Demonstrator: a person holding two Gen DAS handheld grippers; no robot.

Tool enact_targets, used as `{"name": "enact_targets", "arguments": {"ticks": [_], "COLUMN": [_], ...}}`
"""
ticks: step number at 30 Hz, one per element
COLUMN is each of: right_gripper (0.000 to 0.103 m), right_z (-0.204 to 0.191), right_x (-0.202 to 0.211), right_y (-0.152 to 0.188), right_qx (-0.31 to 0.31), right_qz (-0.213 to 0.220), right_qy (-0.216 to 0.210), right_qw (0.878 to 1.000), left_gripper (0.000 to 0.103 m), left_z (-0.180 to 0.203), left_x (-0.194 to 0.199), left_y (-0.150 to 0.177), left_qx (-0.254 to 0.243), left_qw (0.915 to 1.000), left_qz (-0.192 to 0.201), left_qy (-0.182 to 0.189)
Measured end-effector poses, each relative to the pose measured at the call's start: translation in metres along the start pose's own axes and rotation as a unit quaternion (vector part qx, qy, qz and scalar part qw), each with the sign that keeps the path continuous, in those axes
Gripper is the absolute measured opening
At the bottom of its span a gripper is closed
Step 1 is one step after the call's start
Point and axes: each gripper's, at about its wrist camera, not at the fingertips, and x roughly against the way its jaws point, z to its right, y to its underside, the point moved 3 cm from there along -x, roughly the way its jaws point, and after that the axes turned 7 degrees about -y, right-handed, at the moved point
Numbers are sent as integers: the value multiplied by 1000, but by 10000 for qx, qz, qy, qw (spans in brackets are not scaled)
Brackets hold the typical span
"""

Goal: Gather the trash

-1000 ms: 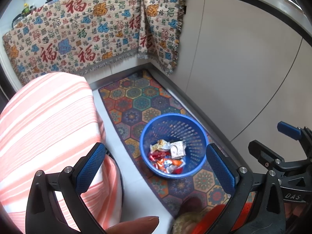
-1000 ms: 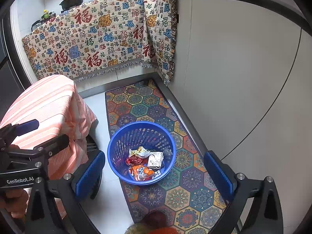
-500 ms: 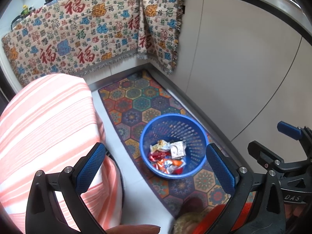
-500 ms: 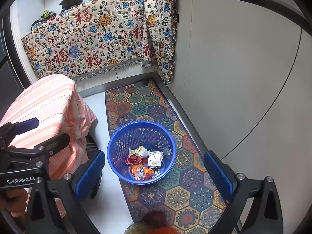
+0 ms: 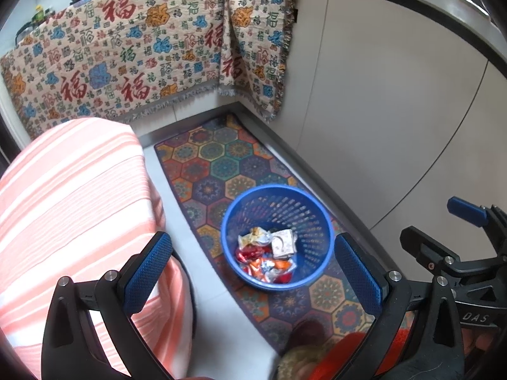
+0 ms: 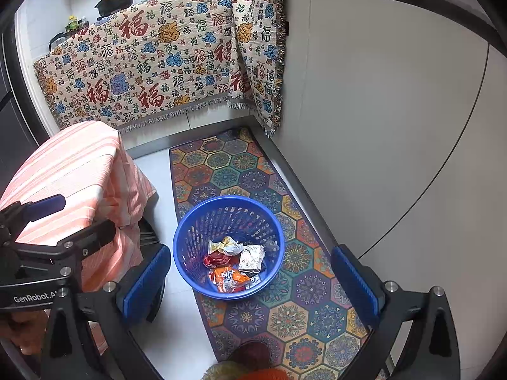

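Trash sits in the bottom of the blue basket, lower centre of the left wrist view — crumpled wrappers: a whitish-yellow one, a flat silver-white packet, red foil and an orange wrapper nearest the lens. All inside the rim, nothing hanging over it. Perforated walls, open top, so a straight drop from above works.

Basket stands on the hexagon-patterned mat, which runs up the middle of both frames along the foot of the pale cabinet fronts on the right. Placed close to the cabinets yet clear of them, reachable from overhead by either tool.

Left gripper spread wide, blue pads framing the basket from above, nothing between them. Right gripper likewise spread wide and empty, centred just over the basket's near rim. Each tool's body visible in the other's view, at the frame edge — side by side, both aimed down at the same target. Reads as a post-drop or check pose, high above the basket.

Striped peach cloth covers a boxy piece at left of frame, beside the mat. Patterned blanket drapes over the counter across the top of both frames; pans on the counter above it in the right wrist view.

No loose trash visible on mat or tile. Bottom-centre objects — something dark red and something fuzzy — possibly footwear, too cropped to say. Judged: collection near done or done.
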Motion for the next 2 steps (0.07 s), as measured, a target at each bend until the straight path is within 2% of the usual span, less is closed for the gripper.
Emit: {"name": "enact_targets", "arguments": {"ticks": [2], "right_gripper": [103], "right_z": [1], "right_x": [0], "right_y": [-1], "right_qx": [-14], "right_qz": [0], "right_qy": [10], "right_qw": [10000], "left_gripper": [101], "left_z": [0], "left_x": [2], "left_y": [0], "left_qx": [-36], "left_qw": [10000], "left_qz": [66], "left_qy": [-35]}}
